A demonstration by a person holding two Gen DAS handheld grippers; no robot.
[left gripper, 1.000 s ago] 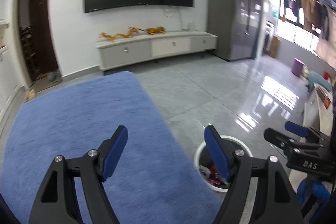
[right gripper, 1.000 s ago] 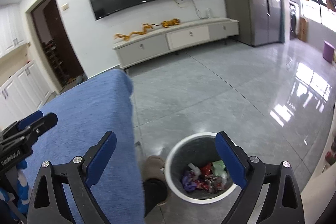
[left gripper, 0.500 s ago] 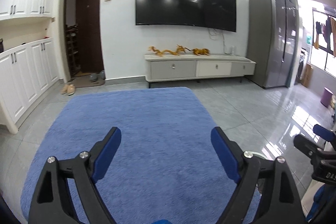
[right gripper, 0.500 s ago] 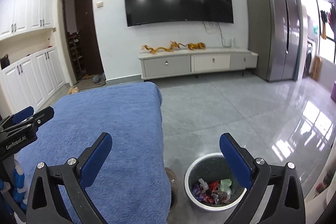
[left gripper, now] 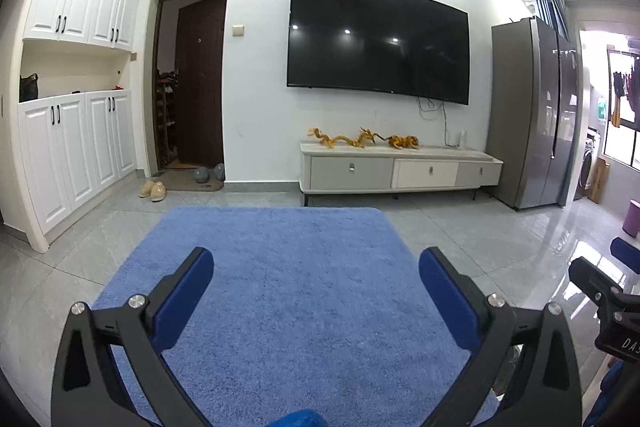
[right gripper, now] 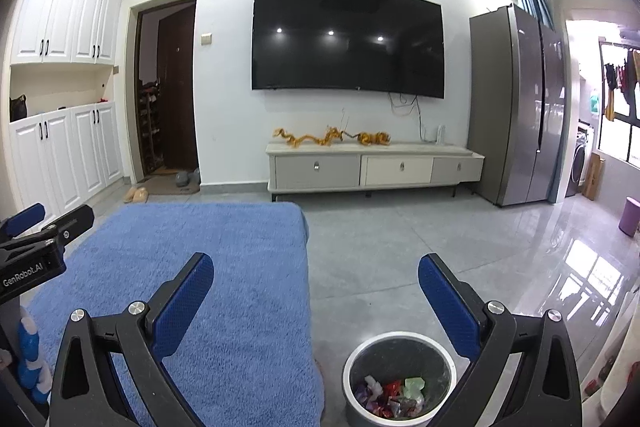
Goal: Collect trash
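A round grey trash bin [right gripper: 354, 357] stands on the floor tiles just right of the blue plush surface [right gripper: 224, 267]. Several crumpled wrappers [right gripper: 390, 393] in red, green and purple lie in its bottom. My right gripper [right gripper: 316, 261] hovers open above the surface's right edge, nothing between its blue pads, with the bin below its right finger [right gripper: 448, 303]. My left gripper [left gripper: 316, 259] is over the middle of the blue plush surface [left gripper: 280, 267], its jaws opening wide and empty. Each gripper shows at the edge of the other's view. No loose trash shows on the blue surface.
A low white TV stand [left gripper: 400, 171] with golden figurines sits under a wall TV [left gripper: 378, 45]. A grey fridge [left gripper: 532, 115] stands at the right, white cabinets [left gripper: 72, 155] at the left, slippers [left gripper: 153, 190] by the dark door, and a purple stool [right gripper: 628, 217] far right.
Both grippers rose and tilted up toward the TV wall. The left swung left, so the bin left its view, and its jaws widened. The bin slid to the bottom of the right view.
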